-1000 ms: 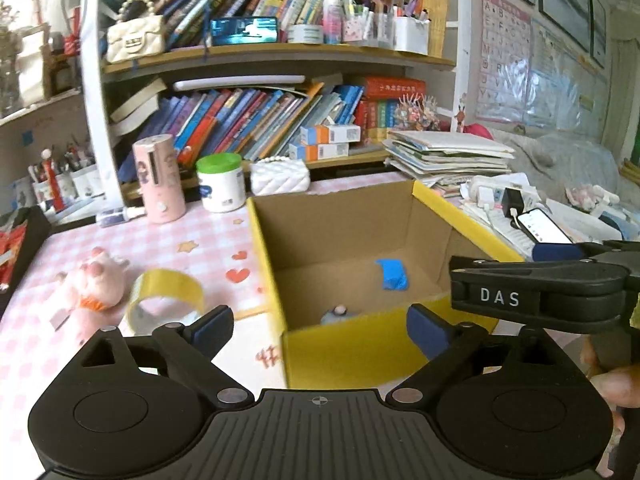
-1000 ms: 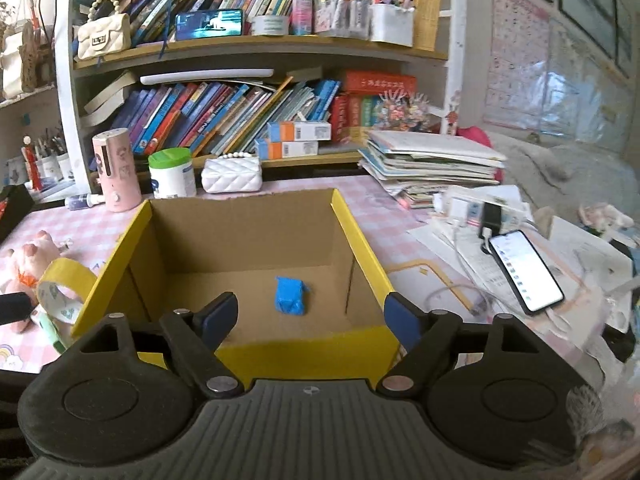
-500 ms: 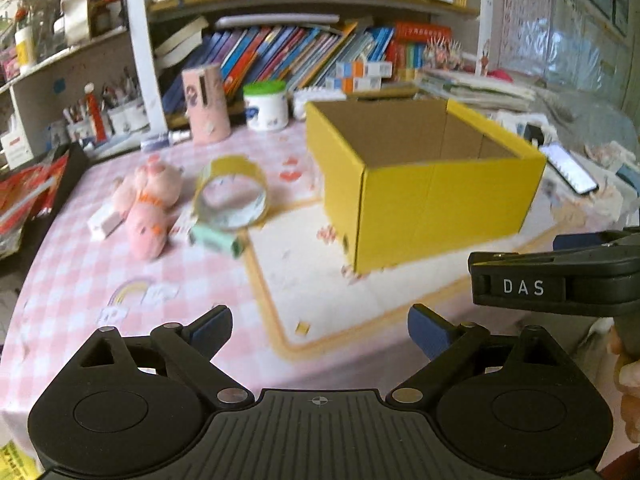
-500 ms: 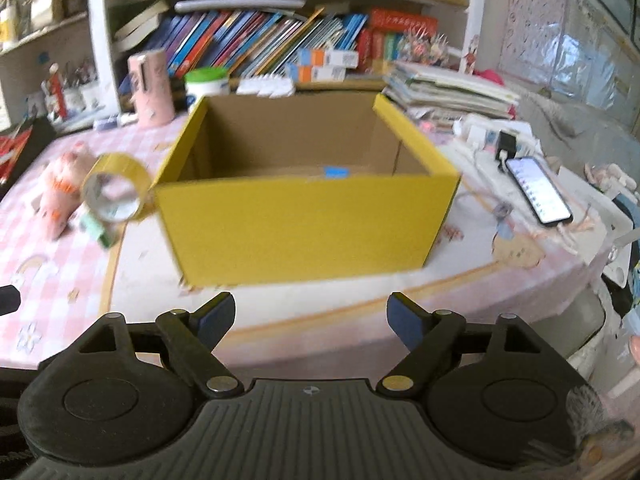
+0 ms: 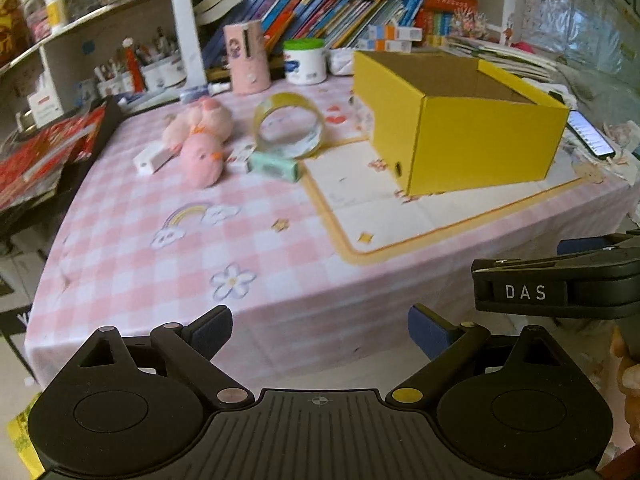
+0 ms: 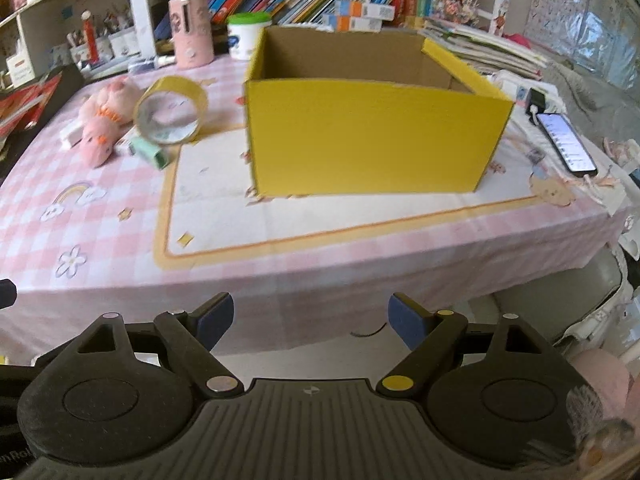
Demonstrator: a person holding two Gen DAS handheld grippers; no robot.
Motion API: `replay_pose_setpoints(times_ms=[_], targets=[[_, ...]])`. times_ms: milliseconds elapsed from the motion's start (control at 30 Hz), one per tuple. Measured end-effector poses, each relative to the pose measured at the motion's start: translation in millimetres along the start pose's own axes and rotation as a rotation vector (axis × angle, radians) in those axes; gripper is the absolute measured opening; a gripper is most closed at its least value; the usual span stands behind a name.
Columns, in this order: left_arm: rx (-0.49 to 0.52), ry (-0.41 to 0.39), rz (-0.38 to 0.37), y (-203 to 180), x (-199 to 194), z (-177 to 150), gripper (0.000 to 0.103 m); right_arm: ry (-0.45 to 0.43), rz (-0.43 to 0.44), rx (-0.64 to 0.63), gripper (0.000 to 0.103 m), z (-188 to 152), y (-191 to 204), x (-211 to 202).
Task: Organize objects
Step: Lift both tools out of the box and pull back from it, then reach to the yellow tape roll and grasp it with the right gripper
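Observation:
A yellow cardboard box (image 5: pixel 472 132) (image 6: pixel 372 136) stands open on the pink checked tablecloth (image 5: pixel 192 240); its inside is hidden from here. Left of it lie a roll of clear tape (image 5: pixel 289 125) (image 6: pixel 171 110), a mint green small box (image 5: pixel 273 166) (image 6: pixel 150 152), two pink plush toys (image 5: pixel 202 136) (image 6: pixel 102 128) and a white eraser-like block (image 5: pixel 154 157). My left gripper (image 5: pixel 320 330) is open and empty, off the table's front edge. My right gripper (image 6: pixel 310 320) is open and empty too, also off the front edge; its side shows in the left wrist view (image 5: pixel 560 284).
A phone (image 6: pixel 566 142) (image 5: pixel 590 132) lies right of the box among papers. A pink cylinder (image 5: pixel 246 58), a white jar with green lid (image 5: pixel 305 61) and bookshelves (image 5: pixel 320 12) stand at the back. Red packets (image 5: pixel 44 152) lie at the left edge.
Both grippers have pulled back and away from the box, from over its opening to beyond the table's front edge. Both stay open and empty.

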State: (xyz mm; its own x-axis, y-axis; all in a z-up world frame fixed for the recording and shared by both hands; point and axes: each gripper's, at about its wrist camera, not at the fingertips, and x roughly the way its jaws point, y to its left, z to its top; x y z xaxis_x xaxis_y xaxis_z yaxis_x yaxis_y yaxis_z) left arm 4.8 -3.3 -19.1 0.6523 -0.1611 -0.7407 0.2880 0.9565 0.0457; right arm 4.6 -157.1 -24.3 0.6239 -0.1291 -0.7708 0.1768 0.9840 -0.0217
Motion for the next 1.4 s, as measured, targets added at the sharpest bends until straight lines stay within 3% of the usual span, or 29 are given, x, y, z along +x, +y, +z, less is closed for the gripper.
replay_pose_setpoints(times_ms=[833, 1400], targets=[[-0.101, 0.010, 0.087, 66, -19, -23, 0.096, 0.013, 0.108, -0.143, 0.086, -6, 80, -7], [-0.151, 0.019, 0.116, 92, 0, -10, 0.096, 0.027, 0.160, -0.209, 0.086, 17, 111, 19]])
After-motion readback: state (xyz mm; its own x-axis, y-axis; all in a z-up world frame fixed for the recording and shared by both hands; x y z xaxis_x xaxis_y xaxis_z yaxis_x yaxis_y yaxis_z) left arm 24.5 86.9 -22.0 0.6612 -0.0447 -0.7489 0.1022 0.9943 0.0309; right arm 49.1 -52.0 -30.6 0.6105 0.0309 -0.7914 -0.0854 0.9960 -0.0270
